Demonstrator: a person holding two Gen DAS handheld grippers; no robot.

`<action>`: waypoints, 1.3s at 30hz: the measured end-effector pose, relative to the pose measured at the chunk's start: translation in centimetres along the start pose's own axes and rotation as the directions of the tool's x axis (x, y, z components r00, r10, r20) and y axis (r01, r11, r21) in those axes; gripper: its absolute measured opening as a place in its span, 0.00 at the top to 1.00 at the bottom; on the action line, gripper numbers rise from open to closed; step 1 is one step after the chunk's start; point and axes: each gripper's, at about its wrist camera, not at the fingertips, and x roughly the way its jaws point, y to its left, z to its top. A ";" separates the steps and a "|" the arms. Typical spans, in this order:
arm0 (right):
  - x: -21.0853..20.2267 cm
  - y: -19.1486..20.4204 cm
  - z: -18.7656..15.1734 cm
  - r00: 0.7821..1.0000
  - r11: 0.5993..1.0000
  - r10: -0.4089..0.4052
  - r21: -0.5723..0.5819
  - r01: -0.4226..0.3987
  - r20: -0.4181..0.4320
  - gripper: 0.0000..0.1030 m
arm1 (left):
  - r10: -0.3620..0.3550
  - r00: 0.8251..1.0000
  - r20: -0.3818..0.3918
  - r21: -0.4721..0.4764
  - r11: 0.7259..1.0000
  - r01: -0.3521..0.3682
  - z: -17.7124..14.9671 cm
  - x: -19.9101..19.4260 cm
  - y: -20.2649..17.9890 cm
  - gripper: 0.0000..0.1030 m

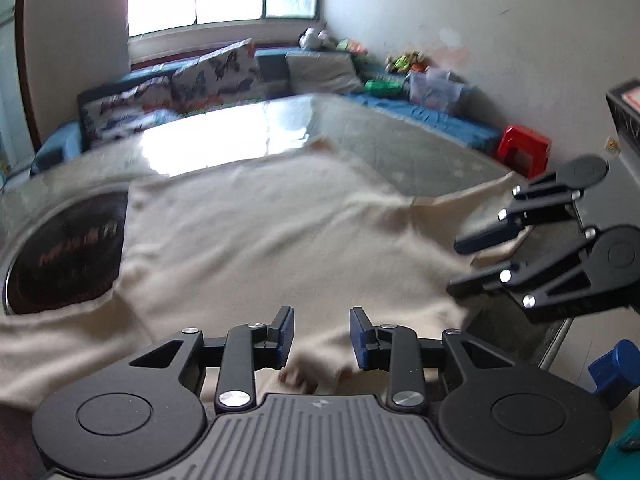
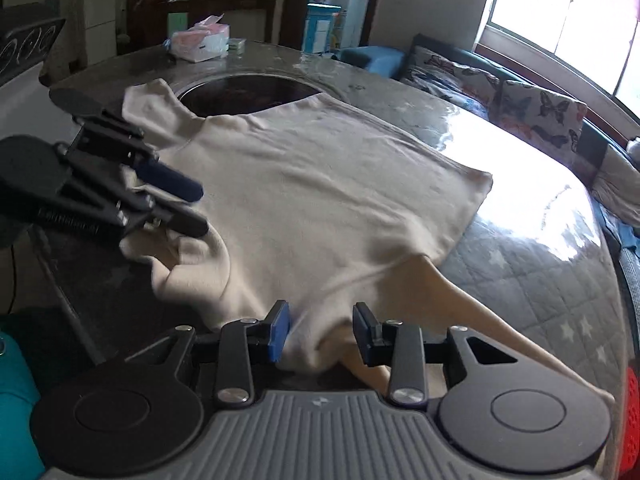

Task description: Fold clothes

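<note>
- One cream T-shirt [image 2: 320, 200] lies spread on the glass-topped table [image 2: 500, 184], partly covering its dark round inset [image 2: 248, 92].
- Two grippers: left gripper [image 1: 322, 336] and right gripper [image 2: 320, 334] each have jaws partly spread with a fold of shirt edge between them (pad contact unclear).
- Right wrist view alone shows one tissue pack [image 2: 200, 40]; left wrist view alone shows one red stool [image 1: 524, 150].
</note>
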 end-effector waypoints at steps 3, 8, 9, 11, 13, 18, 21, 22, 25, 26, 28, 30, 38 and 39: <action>-1.6 -1.1 -0.5 0.999 0.998 -0.030 0.062 0.028 0.026 0.66 | -0.024 0.999 0.031 0.020 1.000 0.023 1.3 0.1 -0.8 0.68; -3.8 -5.1 -2.8 0.983 0.955 -0.185 0.240 0.175 0.020 0.65 | -0.076 0.997 0.026 0.055 0.996 0.074 2.3 1.8 -3.1 0.68; -4.1 -6.2 -3.5 0.973 0.933 -0.230 0.286 0.219 0.004 0.66 | -0.089 0.996 0.019 0.058 0.994 0.088 2.3 2.2 -3.5 0.68; -4.8 -8.8 -5.6 0.944 0.864 -0.327 0.392 0.316 -0.040 0.65 | -0.112 0.994 0.003 0.064 0.992 0.111 2.2 3.0 -4.3 0.68; -5.4 -10.9 -7.3 0.912 0.788 -0.403 0.474 0.392 -0.084 0.65 | -0.125 0.992 -0.011 0.071 0.990 0.126 2.1 3.5 -5.0 0.68; -6.3 -14.8 -10.6 0.880 0.668 -0.456 0.602 0.438 -0.134 0.65 | -0.145 0.989 -0.039 0.086 0.985 0.148 1.5 4.3 -5.9 0.68; -6.0 -16.1 -11.6 0.888 0.640 -0.437 0.645 0.417 -0.141 0.67 | -0.146 0.988 -0.049 0.089 0.985 0.150 1.4 4.5 -6.0 0.68; -5.9 -16.1 -11.7 0.892 0.643 -0.431 0.646 0.410 -0.138 0.67 | -0.146 0.988 -0.051 0.089 0.985 0.150 1.4 4.5 -6.0 0.68; -5.6 -15.9 -11.8 0.892 0.653 -0.433 0.637 0.409 -0.128 0.80 | -0.148 0.987 -0.057 0.087 0.984 0.153 1.5 4.6 -6.0 0.68; -5.6 -16.0 -11.7 0.892 0.655 -0.435 0.635 0.409 -0.125 0.87 | -0.149 0.987 -0.060 0.087 0.984 0.154 1.5 4.7 -6.1 0.68; -5.5 -15.7 -11.0 0.885 0.660 -0.447 0.621 0.423 -0.128 0.92 | -0.154 0.986 -0.062 0.088 0.983 0.159 1.5 4.7 -6.2 0.68; -5.6 -15.7 -10.4 0.864 0.665 -0.486 0.584 0.465 -0.134 0.93 | -0.161 0.985 -0.064 0.091 0.982 0.166 1.5 4.7 -6.4 0.68; -4.4 -17.1 -10.1 0.831 0.649 -0.531 0.550 0.526 -0.167 0.93 | -0.194 0.979 -0.070 0.100 0.975 0.200 1.4 5.1 -7.1 0.68; -4.1 -17.2 -10.4 0.830 0.646 -0.530 0.552 0.527 -0.171 0.92 | -0.195 0.978 -0.071 0.097 0.975 0.202 1.4 5.1 -7.0 0.68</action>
